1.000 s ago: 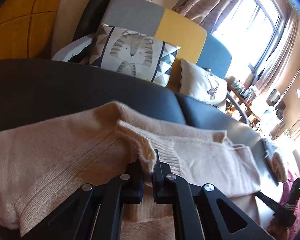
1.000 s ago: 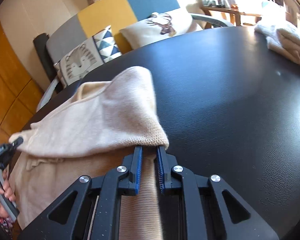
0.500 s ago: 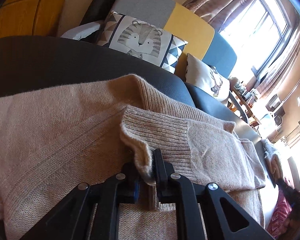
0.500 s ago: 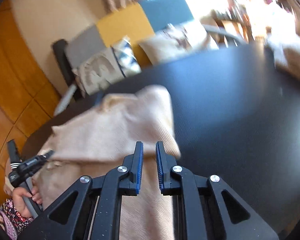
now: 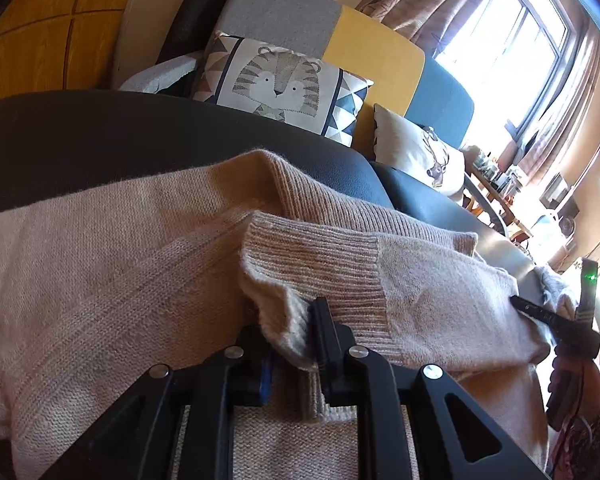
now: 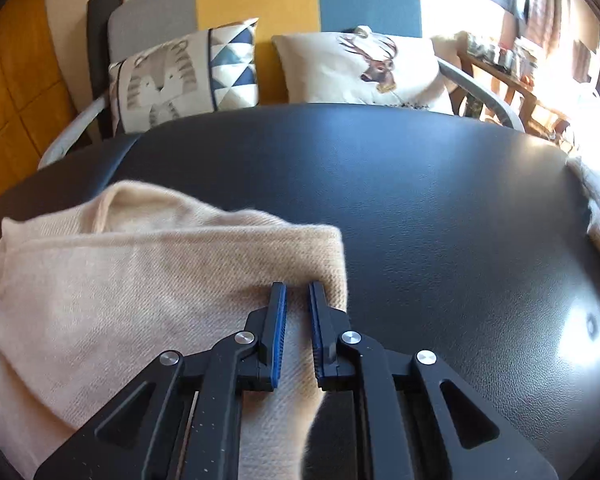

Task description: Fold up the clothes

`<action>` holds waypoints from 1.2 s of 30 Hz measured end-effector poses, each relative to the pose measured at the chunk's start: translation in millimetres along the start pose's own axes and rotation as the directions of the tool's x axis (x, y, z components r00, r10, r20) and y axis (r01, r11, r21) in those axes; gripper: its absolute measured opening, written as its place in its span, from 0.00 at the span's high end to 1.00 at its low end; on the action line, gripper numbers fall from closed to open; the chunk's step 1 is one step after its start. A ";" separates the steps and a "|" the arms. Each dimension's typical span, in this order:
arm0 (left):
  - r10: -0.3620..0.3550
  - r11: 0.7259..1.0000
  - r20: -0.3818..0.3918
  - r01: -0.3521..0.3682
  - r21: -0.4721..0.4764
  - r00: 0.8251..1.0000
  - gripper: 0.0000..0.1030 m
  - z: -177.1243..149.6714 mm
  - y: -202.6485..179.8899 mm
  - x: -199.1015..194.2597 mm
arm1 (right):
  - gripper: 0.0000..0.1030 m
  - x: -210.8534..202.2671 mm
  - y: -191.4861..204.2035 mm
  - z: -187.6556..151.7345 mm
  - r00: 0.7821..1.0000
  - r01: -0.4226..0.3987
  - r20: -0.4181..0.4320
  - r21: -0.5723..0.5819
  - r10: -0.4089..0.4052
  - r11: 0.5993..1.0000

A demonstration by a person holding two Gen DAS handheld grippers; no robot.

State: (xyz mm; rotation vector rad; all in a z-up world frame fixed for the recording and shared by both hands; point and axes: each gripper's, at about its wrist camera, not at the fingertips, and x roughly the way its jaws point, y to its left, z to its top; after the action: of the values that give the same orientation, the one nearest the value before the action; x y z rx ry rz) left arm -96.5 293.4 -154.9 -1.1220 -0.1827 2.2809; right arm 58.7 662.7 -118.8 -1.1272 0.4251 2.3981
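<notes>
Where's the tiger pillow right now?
In the left wrist view the tiger pillow leans on the sofa back behind the dark table, left of the deer pillow.

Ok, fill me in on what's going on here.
A person with tongs in each hand is folding a beige knit sweater on a black table. The left tongs are opening around the ribbed cuff of a folded-over sleeve. The right tongs sit nearly shut over the sweater's other side.
</notes>
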 end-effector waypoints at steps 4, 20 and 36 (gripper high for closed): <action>-0.008 1.000 0.003 0.008 -0.007 1.000 0.83 -0.9 2.6 0.1 | 0.89 -40.2 -5.5 -11.3 0.995 -0.075 0.067 0.049 0.071 0.996; -0.021 1.000 0.001 0.021 -0.023 1.000 0.83 0.2 5.3 -1.1 | 0.89 -61.4 20.6 -66.0 0.999 -0.018 -0.033 -0.020 0.018 1.000; -0.081 0.993 -0.019 0.079 -0.084 0.997 0.80 4.5 18.3 -10.9 | 0.86 -12.0 256.0 -40.7 0.905 -0.426 -0.141 -0.301 0.402 0.853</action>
State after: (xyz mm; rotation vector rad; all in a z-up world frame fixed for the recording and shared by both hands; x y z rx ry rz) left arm -102.9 273.0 -151.2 -1.1613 -0.3111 2.2067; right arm -41.8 423.5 -113.4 -1.3859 0.3273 2.8947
